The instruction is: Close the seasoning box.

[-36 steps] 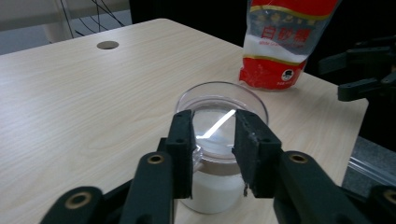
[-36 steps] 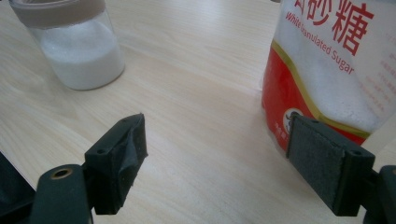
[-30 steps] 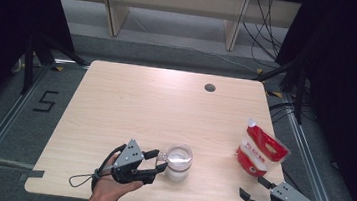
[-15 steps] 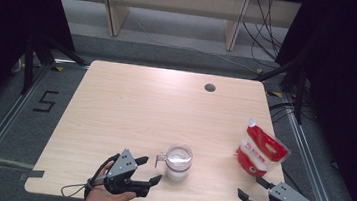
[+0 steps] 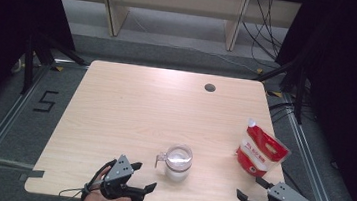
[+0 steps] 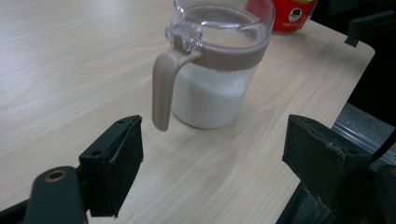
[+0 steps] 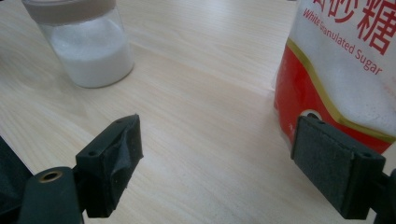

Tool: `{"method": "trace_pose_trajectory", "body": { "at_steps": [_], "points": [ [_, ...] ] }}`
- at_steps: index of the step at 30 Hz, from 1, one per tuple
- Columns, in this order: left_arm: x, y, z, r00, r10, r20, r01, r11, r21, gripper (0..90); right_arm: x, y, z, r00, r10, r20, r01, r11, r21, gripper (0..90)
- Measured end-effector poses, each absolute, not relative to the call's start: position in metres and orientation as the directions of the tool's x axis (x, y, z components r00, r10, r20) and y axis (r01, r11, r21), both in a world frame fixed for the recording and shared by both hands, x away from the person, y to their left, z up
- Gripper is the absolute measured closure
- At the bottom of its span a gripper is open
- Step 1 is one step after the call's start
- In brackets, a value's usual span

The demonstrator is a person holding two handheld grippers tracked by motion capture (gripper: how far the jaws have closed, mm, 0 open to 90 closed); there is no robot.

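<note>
directly ahead of my left gripper (image 6: 212,154), whose jaws have just been opening and stand wide and empty, the sugar jar (image 6: 219,65) sits upright near the table's (image 5: 130,105) front edge, its handle (image 6: 164,88) toward me.

The counter (image 5: 130,105) lies bare across its far half and left side. Near the front edge, the sugar jar (image 5: 178,162) and red sugar pouch (image 5: 260,152) stand well apart, a wide lane between them.
</note>
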State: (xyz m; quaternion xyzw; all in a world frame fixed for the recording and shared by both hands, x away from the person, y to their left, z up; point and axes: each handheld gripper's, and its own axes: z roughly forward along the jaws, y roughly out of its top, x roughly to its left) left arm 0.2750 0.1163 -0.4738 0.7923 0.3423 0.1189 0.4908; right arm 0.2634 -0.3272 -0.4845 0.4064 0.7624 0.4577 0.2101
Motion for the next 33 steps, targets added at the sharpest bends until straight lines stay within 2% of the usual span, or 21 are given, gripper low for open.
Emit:
{"method": "trace_pose_trajectory", "body": {
  "at_steps": [3,4,7,9,11,16,17,22,24,26,27,28,32,33],
  "points": [
    [0.273,0.119,-0.480,0.724,0.673,-0.150,0.446,-0.291,0.846,17.1,0.265,-0.328,-0.486,-0.587,0.809,0.032,0.416,0.267,0.869,16.3],
    [0.273,0.119,-0.482,0.727,0.671,-0.145,0.444,-0.299,0.845,16.9,0.263,-0.326,-0.486,-0.575,0.815,0.073,0.449,0.240,0.860,16.3],
    [0.273,0.123,-0.489,0.727,0.682,-0.081,0.435,-0.366,0.823,16.9,0.263,-0.325,-0.486,-0.580,0.812,0.067,0.455,0.255,0.853,16.1],
    [0.271,0.123,-0.494,0.723,0.681,-0.116,0.458,-0.346,0.819,16.7,0.264,-0.325,-0.487,-0.593,0.803,0.062,0.448,0.265,0.854,16.2],
    [0.268,0.125,-0.496,0.725,0.679,-0.111,0.459,-0.357,0.814,16.4,0.262,-0.323,-0.487,-0.586,0.806,0.082,0.469,0.256,0.845,16.1],
    [0.262,0.123,-0.500,0.723,0.679,-0.132,0.470,-0.342,0.813,16.2,0.265,-0.323,-0.488,-0.614,0.787,0.056,0.448,0.290,0.846,16.1],
    [0.263,0.125,-0.500,0.732,0.674,-0.099,0.454,-0.374,0.809,16.2,0.264,-0.322,-0.488,-0.610,0.791,0.043,0.443,0.296,0.846,16.1],
    [0.262,0.122,-0.501,0.721,0.680,-0.131,0.467,-0.337,0.817,15.9,0.263,-0.319,-0.490,-0.620,0.783,0.044,0.443,0.304,0.843,16.1],
    [0.263,0.124,-0.501,0.727,0.677,-0.113,0.456,-0.353,0.817,15.9,0.263,-0.318,-0.490,-0.619,0.784,0.054,0.458,0.305,0.835,16.1],
    [0.264,0.124,-0.501,0.717,0.686,-0.125,0.470,-0.343,0.813,15.8,0.265,-0.319,-0.490,-0.631,0.776,0.015,0.419,0.325,0.848,16.1],
    [0.265,0.126,-0.500,0.725,0.681,-0.102,0.460,-0.370,0.807,15.7,0.264,-0.319,-0.490,-0.629,0.777,0.025,0.431,0.321,0.843,16.1],
    [0.265,0.125,-0.502,0.708,0.694,-0.129,0.471,-0.328,0.819,15.7,0.265,-0.319,-0.490,-0.631,0.776,0.016,0.421,0.325,0.847,16.1],
    [0.266,0.128,-0.503,0.709,0.694,-0.123,0.479,-0.346,0.807,15.6,0.264,-0.318,-0.490,-0.629,0.777,0.037,0.441,0.317,0.840,16.1],
    [0.266,0.126,-0.504,0.697,0.701,-0.149,0.488,-0.311,0.816,15.6,0.264,-0.319,-0.490,-0.628,0.778,0.030,0.433,0.318,0.843,16.2]
  ]
}}
